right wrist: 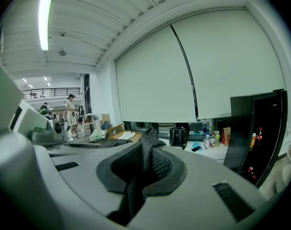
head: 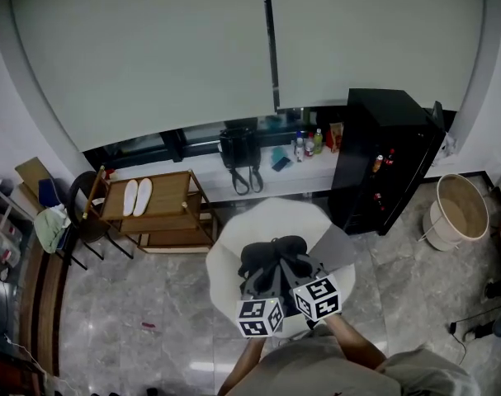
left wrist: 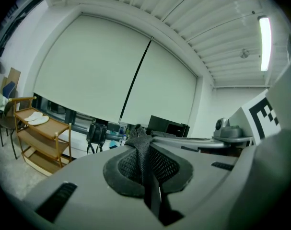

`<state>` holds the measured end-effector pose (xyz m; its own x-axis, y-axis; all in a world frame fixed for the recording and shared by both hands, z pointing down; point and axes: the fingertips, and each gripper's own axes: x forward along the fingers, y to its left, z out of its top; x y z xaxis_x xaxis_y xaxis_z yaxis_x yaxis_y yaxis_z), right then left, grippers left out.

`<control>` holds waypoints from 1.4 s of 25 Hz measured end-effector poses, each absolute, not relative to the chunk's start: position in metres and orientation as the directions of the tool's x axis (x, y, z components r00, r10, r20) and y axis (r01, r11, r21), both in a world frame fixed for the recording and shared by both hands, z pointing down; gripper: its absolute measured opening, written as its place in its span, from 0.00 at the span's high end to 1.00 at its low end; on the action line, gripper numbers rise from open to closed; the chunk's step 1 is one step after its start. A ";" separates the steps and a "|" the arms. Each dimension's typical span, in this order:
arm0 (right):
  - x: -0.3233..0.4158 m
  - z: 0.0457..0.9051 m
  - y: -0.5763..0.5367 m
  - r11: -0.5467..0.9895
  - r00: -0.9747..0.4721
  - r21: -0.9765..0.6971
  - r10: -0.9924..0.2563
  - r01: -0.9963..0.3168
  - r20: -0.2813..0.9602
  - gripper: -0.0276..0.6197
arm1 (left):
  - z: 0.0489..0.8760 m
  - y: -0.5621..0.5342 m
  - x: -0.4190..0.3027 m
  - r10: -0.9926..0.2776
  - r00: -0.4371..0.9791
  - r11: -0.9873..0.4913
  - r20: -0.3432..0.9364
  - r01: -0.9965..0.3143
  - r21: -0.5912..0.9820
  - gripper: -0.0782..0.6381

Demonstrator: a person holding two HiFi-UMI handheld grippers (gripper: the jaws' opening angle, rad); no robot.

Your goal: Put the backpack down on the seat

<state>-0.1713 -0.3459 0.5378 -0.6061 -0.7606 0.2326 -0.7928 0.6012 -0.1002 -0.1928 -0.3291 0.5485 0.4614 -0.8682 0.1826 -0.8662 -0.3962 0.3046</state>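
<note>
In the head view the black backpack [head: 271, 256] hangs over the white round seat [head: 229, 250], straight in front of the person. My left gripper [head: 264, 280] and right gripper [head: 296, 272] sit side by side just above the pack, their marker cubes toward the person. In the left gripper view the left gripper [left wrist: 145, 174] is shut on a black woven backpack strap [left wrist: 139, 145] that stands up between its jaws. The right gripper [right wrist: 138, 178] pinches a like strap [right wrist: 147, 147] in the right gripper view. Most of the pack's body is hidden under the grippers.
Left of the seat stands a wooden shelf rack [head: 163, 213] with white slippers [head: 136, 196]. A tall black cabinet [head: 386, 159] stands to the right, a pale basket [head: 459, 209] beyond it. On the window ledge [head: 312, 172] behind are a black bag [head: 239, 151] and bottles [head: 308, 144].
</note>
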 end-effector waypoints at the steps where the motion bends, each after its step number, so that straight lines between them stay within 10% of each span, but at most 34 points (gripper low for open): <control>1: -0.172 0.540 -0.346 0.599 -0.604 -0.101 -0.762 -0.794 0.234 0.90 | 0.550 -0.329 -0.193 -0.866 0.466 -0.400 0.183 -0.864 0.305 0.83; 35: -0.124 0.533 -0.421 0.698 -0.704 -0.118 -0.675 -0.706 0.220 0.90 | 0.541 -0.401 -0.143 -0.914 0.352 -0.287 0.202 -0.913 0.292 0.83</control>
<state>-0.1242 -0.4212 0.5326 -0.7042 -0.6751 0.2197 -0.7062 0.6981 -0.1183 -0.1432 -0.4012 0.5414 0.3518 -0.9141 0.2016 -0.9125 -0.2869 0.2916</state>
